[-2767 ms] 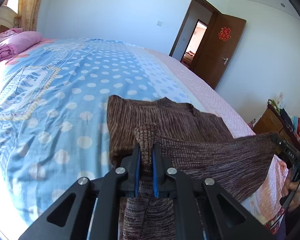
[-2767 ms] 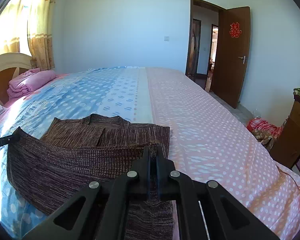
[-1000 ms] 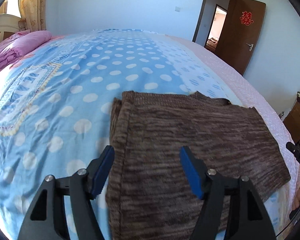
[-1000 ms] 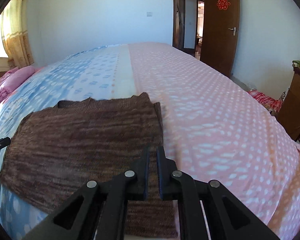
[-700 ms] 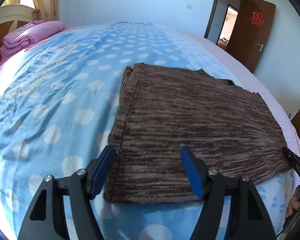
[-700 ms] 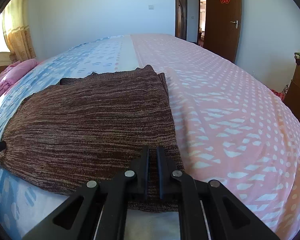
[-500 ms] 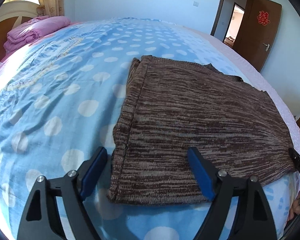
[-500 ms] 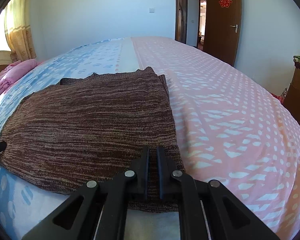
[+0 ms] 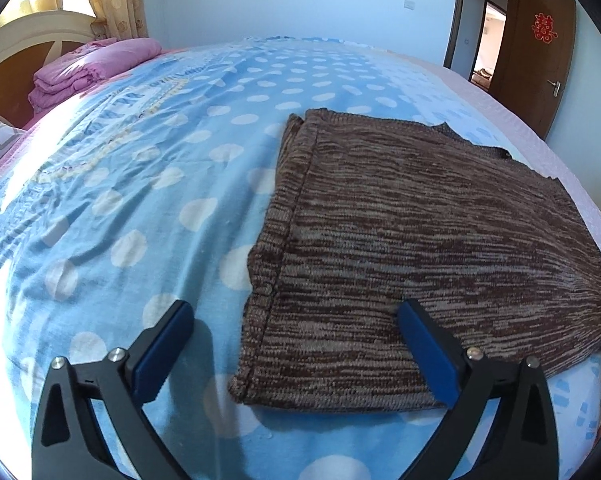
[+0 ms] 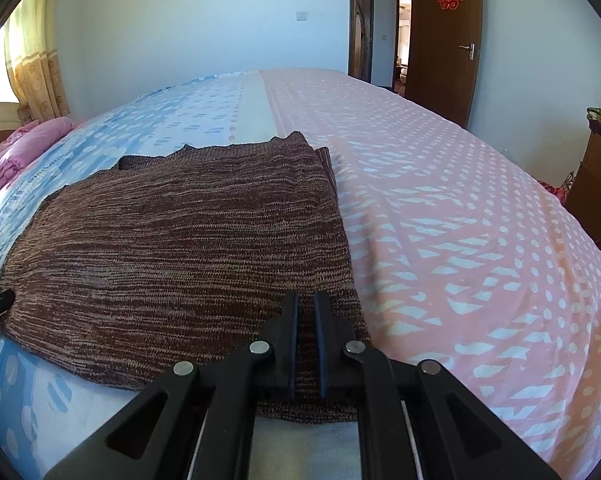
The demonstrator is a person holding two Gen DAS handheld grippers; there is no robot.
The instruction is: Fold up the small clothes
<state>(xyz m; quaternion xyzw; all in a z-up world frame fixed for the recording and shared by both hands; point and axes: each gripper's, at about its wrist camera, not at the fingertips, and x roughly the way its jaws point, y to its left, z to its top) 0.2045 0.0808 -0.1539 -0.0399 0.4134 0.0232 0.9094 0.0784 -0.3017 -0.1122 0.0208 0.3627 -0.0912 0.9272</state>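
Already your brown knit garment (image 9: 440,240) lies folded over flat on the bed (image 9: 140,160), your left tongs (image 9: 292,334) just spreading off its near corner, your right tongs (image 10: 307,330) pinching the near edge, so releasing it and any further fold likely remain.

I see a folded knit sweater (image 9: 440,232) streaked in dark brown and tan. The bed cover (image 9: 140,168) under it is sky blue with white dots on the left and salmon pink with white dots and dashes on the right. My left claw (image 9: 292,312) is black with blue pads. A folded pink blanket (image 9: 84,68) sits far left; the door (image 10: 446,36) is brown with a red emblem.
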